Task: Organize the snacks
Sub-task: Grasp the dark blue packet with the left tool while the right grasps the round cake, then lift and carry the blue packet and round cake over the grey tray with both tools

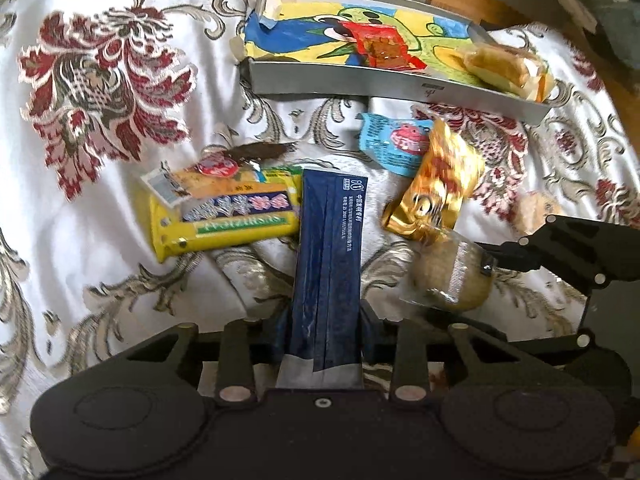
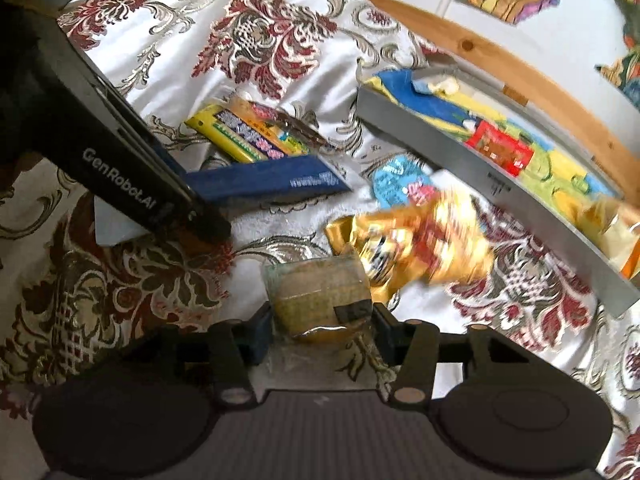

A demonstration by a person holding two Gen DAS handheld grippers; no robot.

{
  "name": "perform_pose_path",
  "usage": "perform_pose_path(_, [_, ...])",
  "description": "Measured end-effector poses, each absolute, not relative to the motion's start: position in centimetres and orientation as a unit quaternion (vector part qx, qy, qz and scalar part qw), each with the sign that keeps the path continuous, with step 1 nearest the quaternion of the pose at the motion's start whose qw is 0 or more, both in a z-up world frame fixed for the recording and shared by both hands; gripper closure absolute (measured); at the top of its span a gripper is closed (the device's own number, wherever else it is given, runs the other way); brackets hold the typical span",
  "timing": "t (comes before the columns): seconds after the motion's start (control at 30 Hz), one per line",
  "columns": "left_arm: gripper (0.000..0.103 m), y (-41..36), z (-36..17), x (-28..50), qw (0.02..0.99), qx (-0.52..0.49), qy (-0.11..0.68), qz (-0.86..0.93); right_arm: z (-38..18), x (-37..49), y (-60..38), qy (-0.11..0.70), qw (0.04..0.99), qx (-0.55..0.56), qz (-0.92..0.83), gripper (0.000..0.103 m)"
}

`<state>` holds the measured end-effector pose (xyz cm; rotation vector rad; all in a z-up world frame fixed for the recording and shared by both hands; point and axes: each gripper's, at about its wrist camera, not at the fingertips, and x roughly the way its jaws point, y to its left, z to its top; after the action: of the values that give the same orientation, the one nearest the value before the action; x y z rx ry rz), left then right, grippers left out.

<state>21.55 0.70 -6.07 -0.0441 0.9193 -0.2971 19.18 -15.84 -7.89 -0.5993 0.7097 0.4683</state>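
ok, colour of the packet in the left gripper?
Dark navy blue packet with small white print near its far end; clearest in the left wrist view.

Your tray (image 1: pixel 360 80) sits behind the packets; bar (image 1: pixel 224 216) left of pouch (image 1: pixel 328 248); cake (image 1: pixel 452 276) right.

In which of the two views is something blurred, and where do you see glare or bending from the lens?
Right wrist view: the gold snack packet is smeared by motion blur, while the blue packet stays sharp. Left wrist view: mostly sharp, the gold packet only slightly soft; the straight grey tray bows from fisheye distortion. Both views: daylight glares on the white satin cloth.
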Motion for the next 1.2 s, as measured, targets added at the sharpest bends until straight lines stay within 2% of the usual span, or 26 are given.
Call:
perform_pose_path(0.27, [0.067,0.7,-4.9,20.3,0.890,-0.042,0.426,-0.154,-5.7,18.6,-16.2,0.300,0.889,-0.277,0.207,0.048])
perform_pose_path(0.67, [0.067,1.4,-2.0,19.8,0.929,-0.087,0.330,-0.143,-2.6,20.4,-18.2,0.249,0.934,-0.197,0.162,0.048])
perform_pose_path(1.2, [0.067,-0.1,2.3,32.1,0.958,-0.182,0.208,-0.081,-0.5,27.3,-20.8,0.185,0.968,-0.145,0.085,0.048])
